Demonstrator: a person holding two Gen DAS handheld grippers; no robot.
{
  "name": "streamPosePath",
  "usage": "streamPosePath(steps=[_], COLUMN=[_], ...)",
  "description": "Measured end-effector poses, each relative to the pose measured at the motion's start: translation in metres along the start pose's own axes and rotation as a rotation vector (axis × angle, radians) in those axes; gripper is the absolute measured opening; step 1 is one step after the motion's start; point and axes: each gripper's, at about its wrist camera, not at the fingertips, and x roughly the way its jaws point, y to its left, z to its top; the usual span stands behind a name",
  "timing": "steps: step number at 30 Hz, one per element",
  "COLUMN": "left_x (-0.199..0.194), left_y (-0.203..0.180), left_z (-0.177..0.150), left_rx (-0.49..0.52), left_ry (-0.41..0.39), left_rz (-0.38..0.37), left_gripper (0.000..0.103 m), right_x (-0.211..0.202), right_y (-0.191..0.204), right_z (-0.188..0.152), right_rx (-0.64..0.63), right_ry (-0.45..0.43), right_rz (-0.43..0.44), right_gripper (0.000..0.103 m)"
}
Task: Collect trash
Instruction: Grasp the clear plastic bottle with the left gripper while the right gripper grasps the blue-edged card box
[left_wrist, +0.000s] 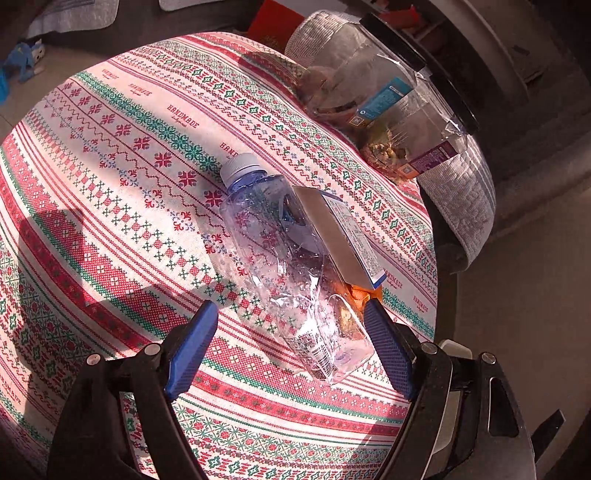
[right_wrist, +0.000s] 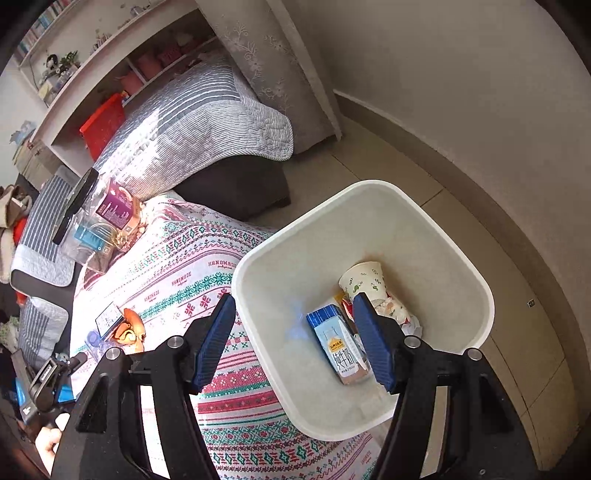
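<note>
A crushed clear plastic bottle with a white cap lies on the patterned tablecloth. A small carton box leans beside it, with orange peel at its base. My left gripper is open, its blue fingers on either side of the bottle's bottom end, just above it. My right gripper is open and empty over the rim of a white bin. In the bin lie a milk carton, a paper cup and crumpled wrappers. The box and peel also show in the right wrist view.
A clear plastic jar with a black lid lies at the table's far edge, snacks inside; it also shows in the right wrist view. A striped quilted sofa stands behind the table. The bin stands on the floor by the table edge.
</note>
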Motion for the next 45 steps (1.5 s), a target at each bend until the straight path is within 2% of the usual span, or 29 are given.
streamPosePath(steps=[4,6,9,10,12,14,20,23,25,29,31,32,33,35,37,39,41,45], left_x=[0.023,0.034,0.045,0.046,0.045,0.041,0.020,0.002,-0.012,-0.036,-0.043,-0.047,-0.050,-0.054,-0.056,-0.058,-0.059,-0.062], left_y=[-0.009,-0.010,-0.002,0.001,0.006,0.010,0.028,0.024,0.023,0.020,0.027,0.033,0.038,0.045,0.051,0.049,0.044,0.035], left_z=[0.000,0.000,0.003,0.005,0.008,0.010,0.006,0.005,0.008,0.015,0.016,0.015,0.015,0.012,0.013,0.014,0.014,0.011], left_rx=[0.023,0.022,0.001,-0.007,-0.013,-0.001,0.003,0.059,0.069,0.133,0.125,0.105,0.093,0.080,0.044,0.023,0.020,0.034], left_ry=[0.006,0.006,0.009,0.004,0.003,-0.004,-0.005,-0.027,-0.029,-0.043,-0.034,-0.035,-0.044,-0.065,-0.061,-0.060,-0.068,-0.090], left_rz=[-0.002,0.024,-0.008,-0.014,-0.037,-0.008,0.002,0.029,0.017,0.035,0.031,0.016,0.008,0.015,-0.014,-0.054,-0.076,-0.079], left_gripper=[0.079,0.079,0.078,0.074,0.055,0.047,0.044,0.043,0.042,0.042,0.042,0.042,0.042,0.042,0.042,0.042,0.042,0.042], right_x=[0.009,0.017,0.028,0.032,0.042,0.052,0.084,0.093,0.096,0.094,0.094,0.095,0.096,0.098,0.098,0.100,0.106,0.116], right_y=[0.026,0.036,0.051,0.058,0.074,0.093,0.154,0.182,0.202,0.243,0.262,0.269,0.274,0.280,0.285,0.292,0.298,0.305], right_z=[-0.004,-0.005,-0.007,-0.008,-0.013,-0.019,-0.038,-0.048,-0.056,-0.071,-0.081,-0.085,-0.087,-0.087,-0.085,-0.087,-0.090,-0.096], right_rx=[-0.114,-0.146,-0.190,-0.207,-0.247,-0.281,-0.417,-0.487,-0.554,-0.709,-0.809,-0.847,-0.873,-0.886,-0.887,-0.908,-0.927,-0.952], right_ry=[0.024,0.044,0.066,0.075,0.108,0.145,0.193,0.190,0.182,0.118,0.083,0.062,0.043,0.042,0.044,0.020,0.010,0.003], right_rz=[-0.004,-0.002,-0.003,0.003,0.039,0.087,0.123,0.144,0.168,0.202,0.205,0.196,0.195,0.227,0.266,0.257,0.240,0.214], right_gripper=[0.063,0.063,0.063,0.063,0.063,0.063,0.063,0.063,0.062,0.063,0.070,0.079,0.081,0.082,0.086,0.091,0.091,0.085])
